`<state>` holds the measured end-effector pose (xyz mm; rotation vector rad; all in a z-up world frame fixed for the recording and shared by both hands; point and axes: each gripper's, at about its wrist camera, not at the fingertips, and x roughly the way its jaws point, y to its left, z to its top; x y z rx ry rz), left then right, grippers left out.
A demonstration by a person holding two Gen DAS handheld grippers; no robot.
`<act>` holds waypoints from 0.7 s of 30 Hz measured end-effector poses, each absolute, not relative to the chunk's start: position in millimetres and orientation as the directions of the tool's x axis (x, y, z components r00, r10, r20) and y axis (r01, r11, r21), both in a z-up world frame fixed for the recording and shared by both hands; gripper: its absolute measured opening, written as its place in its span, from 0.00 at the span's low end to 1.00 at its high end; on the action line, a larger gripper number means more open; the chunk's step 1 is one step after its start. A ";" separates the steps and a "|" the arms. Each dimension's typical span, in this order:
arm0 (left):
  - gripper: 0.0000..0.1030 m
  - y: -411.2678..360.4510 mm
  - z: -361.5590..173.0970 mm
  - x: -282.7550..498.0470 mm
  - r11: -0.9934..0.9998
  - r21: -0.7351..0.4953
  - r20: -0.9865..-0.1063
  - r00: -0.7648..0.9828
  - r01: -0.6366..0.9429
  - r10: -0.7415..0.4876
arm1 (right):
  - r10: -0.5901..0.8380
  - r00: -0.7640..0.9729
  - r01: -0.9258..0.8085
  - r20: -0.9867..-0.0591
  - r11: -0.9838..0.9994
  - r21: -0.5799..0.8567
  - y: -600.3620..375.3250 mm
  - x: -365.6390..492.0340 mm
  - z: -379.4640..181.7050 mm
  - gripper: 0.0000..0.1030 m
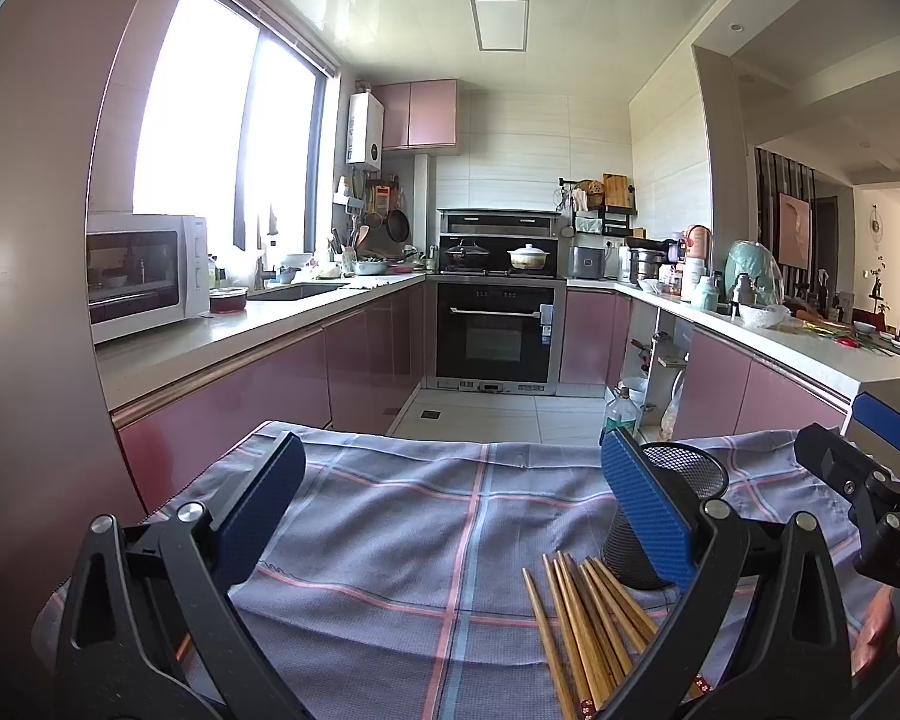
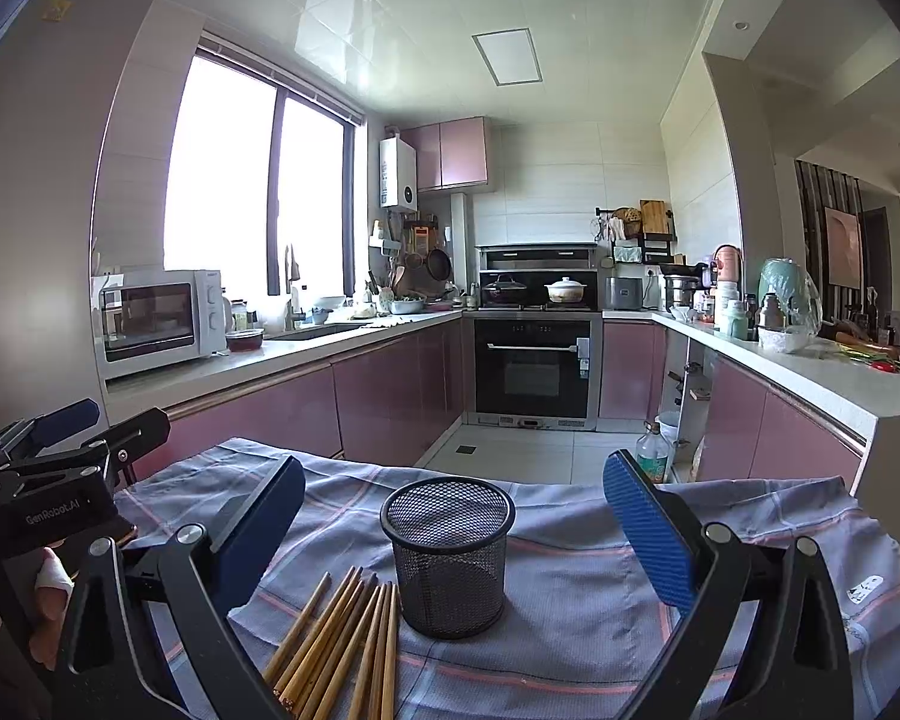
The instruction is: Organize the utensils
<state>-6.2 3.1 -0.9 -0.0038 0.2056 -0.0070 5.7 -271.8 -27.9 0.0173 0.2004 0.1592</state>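
Several wooden chopsticks (image 2: 342, 642) lie in a loose bundle on the checked cloth (image 2: 570, 588), just left of and in front of an upright black mesh cup (image 2: 448, 555). My right gripper (image 2: 453, 534) is open and empty, its jaws wide on either side of the cup and above the table. My left gripper (image 1: 450, 516) is open and empty above the cloth (image 1: 402, 540); the chopsticks (image 1: 588, 630) and the cup (image 1: 672, 516) lie at its right finger. The right gripper's tip (image 1: 858, 456) shows at the far right of the left wrist view.
The table's far edge (image 2: 510, 483) drops to a tiled kitchen floor. Pink cabinets run along both sides, with a microwave (image 2: 156, 318) on the left counter and an oven (image 2: 534, 366) at the back. A bottle (image 2: 651, 450) stands on the floor beyond the table.
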 end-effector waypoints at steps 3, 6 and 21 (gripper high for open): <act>0.94 -0.1 -0.5 -6.9 1.000 -0.001 -0.202 0.979 0.008 -0.008 | 0.160 0.967 -0.156 -0.198 0.987 0.035 -272.3 5.9 -26.7 0.94; 0.94 -1.1 -1.1 -7.4 1.000 0.000 -0.202 0.979 0.008 -0.008 | 0.160 0.967 -0.156 -0.199 0.987 0.036 -272.5 5.4 -26.7 0.94; 0.94 -0.2 -2.4 -6.4 1.000 -0.004 -0.204 0.979 0.009 -0.009 | 0.159 0.968 -0.156 -0.195 0.987 0.033 -272.0 6.2 -25.7 0.94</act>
